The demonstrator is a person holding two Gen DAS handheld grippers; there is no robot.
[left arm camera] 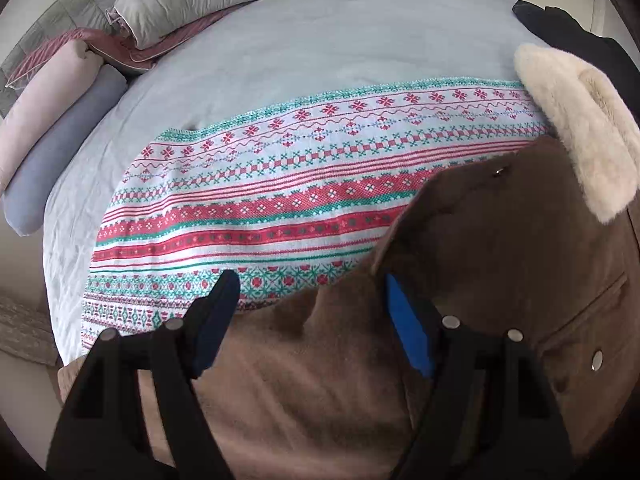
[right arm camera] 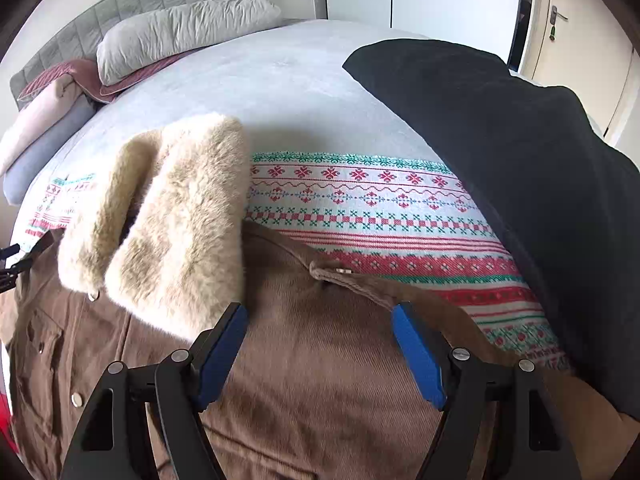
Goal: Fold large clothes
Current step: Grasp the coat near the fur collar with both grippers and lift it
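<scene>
Brown jacket (right arm camera: 320, 380) lies spread on the bed (right arm camera: 280, 80), over a patterned blanket (right arm camera: 400, 208); a black garment (right arm camera: 520, 160) lies to its right. Cream fur collar (right arm camera: 172, 220) rests folded on the jacket. Left gripper (left arm camera: 308, 300) and right gripper (right arm camera: 320, 320) hover above the fabric, jaws apart, holding nothing
</scene>
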